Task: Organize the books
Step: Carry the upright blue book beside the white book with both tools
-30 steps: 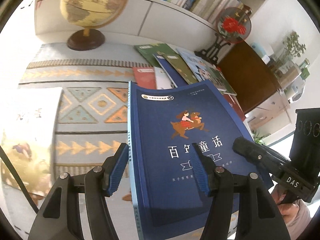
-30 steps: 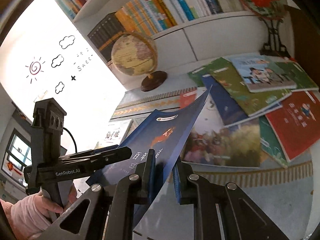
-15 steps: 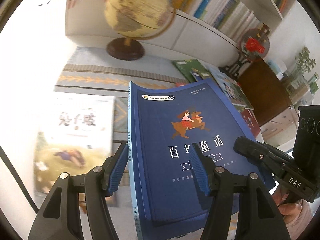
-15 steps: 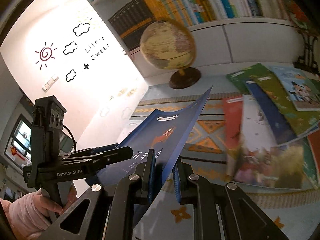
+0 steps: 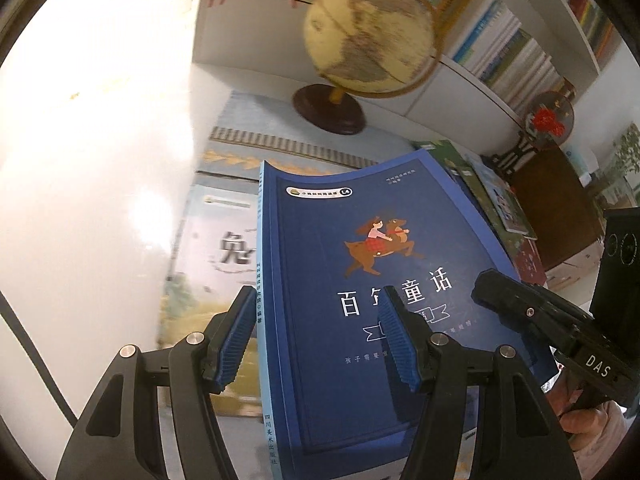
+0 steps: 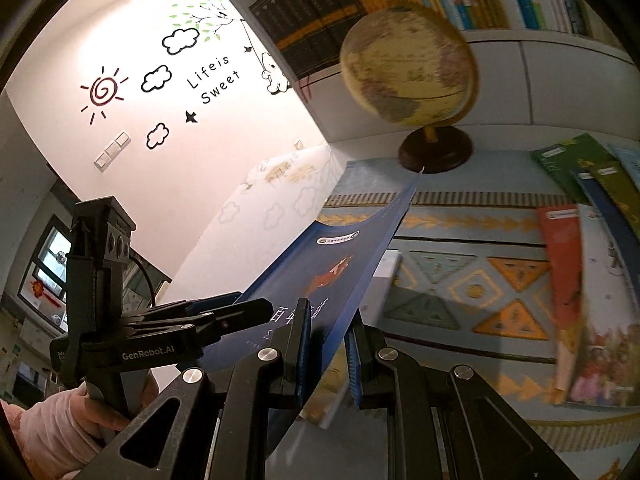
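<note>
A dark blue book (image 5: 360,280) with a girl riding a deer on its cover is held in the air above the patterned table. My right gripper (image 6: 326,354) is shut on its right edge; the book shows edge-on in the right wrist view (image 6: 340,264). My left gripper (image 5: 316,340) is open, its jaws straddling the book's spine side, one finger (image 5: 236,332) left of the spine and the other finger (image 5: 396,344) over the cover. A pale book (image 5: 216,264) with a large black character lies flat below, to the left.
A globe (image 5: 368,36) on a dark base stands at the back. Several books (image 6: 588,240) lie spread on the patterned tablecloth (image 6: 460,292) to the right. A white wall (image 5: 92,160) is close on the left. Bookshelves (image 5: 512,52) run behind.
Both grippers have carried the blue book leftward over the table. The pale book has come under it, and the spread books have slid off to the right of view.
</note>
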A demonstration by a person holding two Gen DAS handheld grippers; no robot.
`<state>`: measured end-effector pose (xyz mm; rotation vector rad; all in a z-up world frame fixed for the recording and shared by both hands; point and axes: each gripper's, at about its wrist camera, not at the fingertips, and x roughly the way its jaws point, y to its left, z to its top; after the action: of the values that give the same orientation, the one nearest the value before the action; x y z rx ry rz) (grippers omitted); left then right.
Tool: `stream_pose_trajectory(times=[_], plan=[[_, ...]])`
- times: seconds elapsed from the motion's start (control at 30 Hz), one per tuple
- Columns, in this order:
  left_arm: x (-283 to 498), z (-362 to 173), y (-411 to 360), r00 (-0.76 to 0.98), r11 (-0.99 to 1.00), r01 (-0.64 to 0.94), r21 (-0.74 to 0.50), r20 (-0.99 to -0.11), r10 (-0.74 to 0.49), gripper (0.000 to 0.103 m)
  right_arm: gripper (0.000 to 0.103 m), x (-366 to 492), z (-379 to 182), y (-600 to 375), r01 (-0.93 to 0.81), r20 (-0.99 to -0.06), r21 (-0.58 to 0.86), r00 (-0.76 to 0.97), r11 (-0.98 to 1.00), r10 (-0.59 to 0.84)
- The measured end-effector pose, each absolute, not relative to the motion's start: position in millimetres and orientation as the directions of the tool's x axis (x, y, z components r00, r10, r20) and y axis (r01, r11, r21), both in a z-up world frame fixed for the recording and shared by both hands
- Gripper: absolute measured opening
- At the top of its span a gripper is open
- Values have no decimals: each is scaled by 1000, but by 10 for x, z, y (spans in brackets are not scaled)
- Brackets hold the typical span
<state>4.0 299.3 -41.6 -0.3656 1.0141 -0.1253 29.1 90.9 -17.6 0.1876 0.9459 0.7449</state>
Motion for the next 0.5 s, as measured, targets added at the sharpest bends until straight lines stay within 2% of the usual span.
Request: stream_pose_trajectory(times=[0.33,0.5], plan=[[100,-779,3475,474,929,-98,-358,-837,-272,59,16,344,-465,1444,-472,-689,477,323,742,649],[136,-1091,3560,415,928,-110,-355,-865,-282,58,16,326,-752,1556,-433,-734,473,287,767,615]])
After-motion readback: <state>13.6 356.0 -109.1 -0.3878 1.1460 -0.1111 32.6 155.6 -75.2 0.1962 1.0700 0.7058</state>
